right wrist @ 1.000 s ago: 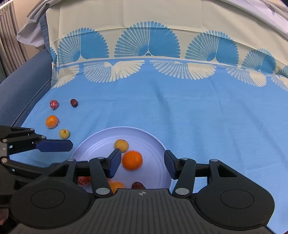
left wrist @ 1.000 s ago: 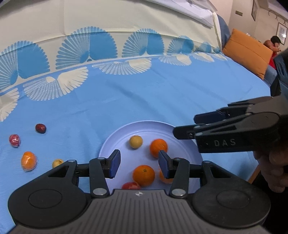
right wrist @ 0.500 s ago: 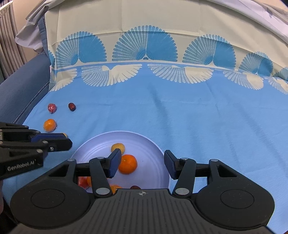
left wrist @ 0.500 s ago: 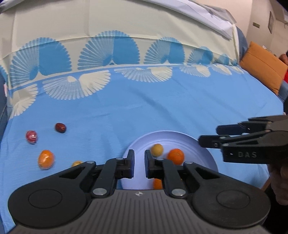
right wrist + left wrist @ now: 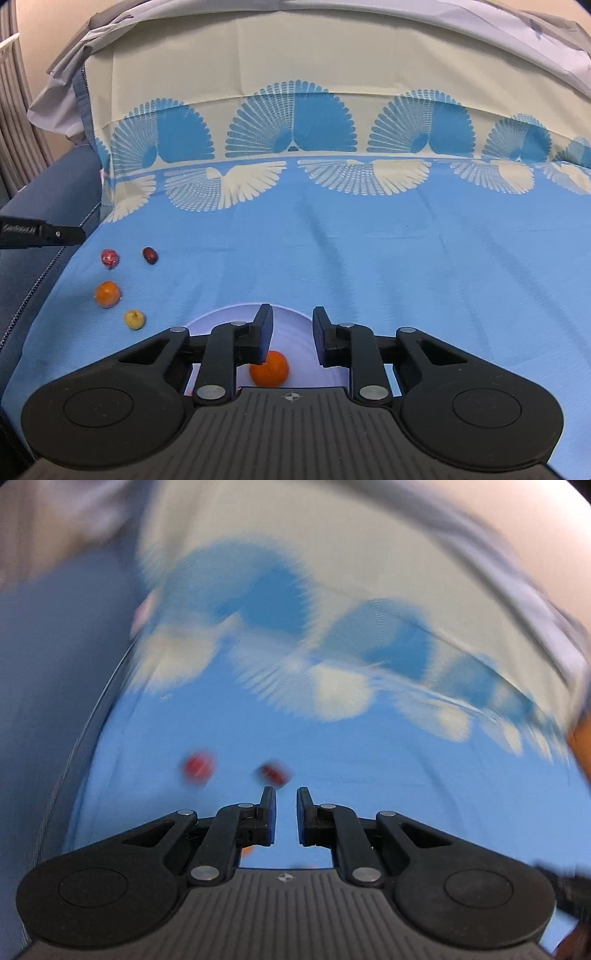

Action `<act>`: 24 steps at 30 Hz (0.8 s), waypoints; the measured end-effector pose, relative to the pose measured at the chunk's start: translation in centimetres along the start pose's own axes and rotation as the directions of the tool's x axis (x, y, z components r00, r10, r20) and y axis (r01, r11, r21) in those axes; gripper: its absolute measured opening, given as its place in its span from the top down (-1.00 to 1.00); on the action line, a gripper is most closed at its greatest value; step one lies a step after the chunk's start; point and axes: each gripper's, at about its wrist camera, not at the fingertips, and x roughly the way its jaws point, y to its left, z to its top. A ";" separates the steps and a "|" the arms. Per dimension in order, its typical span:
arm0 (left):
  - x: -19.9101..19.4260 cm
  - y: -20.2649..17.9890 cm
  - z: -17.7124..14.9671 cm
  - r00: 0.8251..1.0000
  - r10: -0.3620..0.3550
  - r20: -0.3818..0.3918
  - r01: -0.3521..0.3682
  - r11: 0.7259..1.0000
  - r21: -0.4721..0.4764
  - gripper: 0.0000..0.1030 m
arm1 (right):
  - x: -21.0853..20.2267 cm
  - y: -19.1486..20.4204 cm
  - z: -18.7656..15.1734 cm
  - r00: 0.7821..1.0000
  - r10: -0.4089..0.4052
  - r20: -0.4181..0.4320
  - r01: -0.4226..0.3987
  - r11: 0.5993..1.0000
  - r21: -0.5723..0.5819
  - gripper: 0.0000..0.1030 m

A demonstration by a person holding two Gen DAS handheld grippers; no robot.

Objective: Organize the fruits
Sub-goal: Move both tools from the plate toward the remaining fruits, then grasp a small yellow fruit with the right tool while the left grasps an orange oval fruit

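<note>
In the right wrist view a pale plate (image 5: 221, 318) lies on the blue cloth with an orange (image 5: 271, 371) in it. My right gripper (image 5: 293, 314) hovers over the plate, its jaws closing with nothing between them. Left of the plate lie a red fruit (image 5: 109, 258), a dark red date (image 5: 150, 255), a loose orange (image 5: 108, 294) and a small yellow fruit (image 5: 134, 319). My left gripper (image 5: 79, 235) reaches in from the left edge. The blurred left wrist view shows the left gripper (image 5: 286, 794) shut and empty, just short of the date (image 5: 273, 773) and the red fruit (image 5: 197, 768).
The blue cloth (image 5: 388, 258) with fan patterns covers the surface and rises at the back. A grey-blue sofa arm (image 5: 48, 195) borders it on the left. An orange cushion (image 5: 580, 746) shows at the right edge of the left wrist view.
My left gripper closed, then swung left off the plate toward the loose fruits, blurring its view. My right gripper stayed over the plate and its jaws came together.
</note>
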 end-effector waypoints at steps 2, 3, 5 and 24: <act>0.4 2.1 0.2 1.000 0.003 -0.025 -0.006 0.991 -0.136 0.76 | 0.1 0.5 0.1 1.000 0.016 -0.002 -0.016 1.000 -0.007 0.51; 0.3 2.5 0.4 1.000 0.013 -0.015 -0.016 0.987 -0.163 0.76 | 0.1 0.8 0.2 1.000 0.023 -0.001 -0.023 1.000 -0.009 0.51; 0.1 2.9 0.6 0.999 0.047 -0.001 -0.046 0.984 -0.173 0.76 | 0.3 1.5 0.3 0.999 0.045 -0.002 -0.045 0.999 -0.018 0.51; 6.7 0.2 -0.1 0.976 0.146 -0.160 -0.147 0.989 0.006 -0.21 | 11.0 13.9 1.8 0.950 0.252 -0.185 -0.285 0.940 -0.185 -0.23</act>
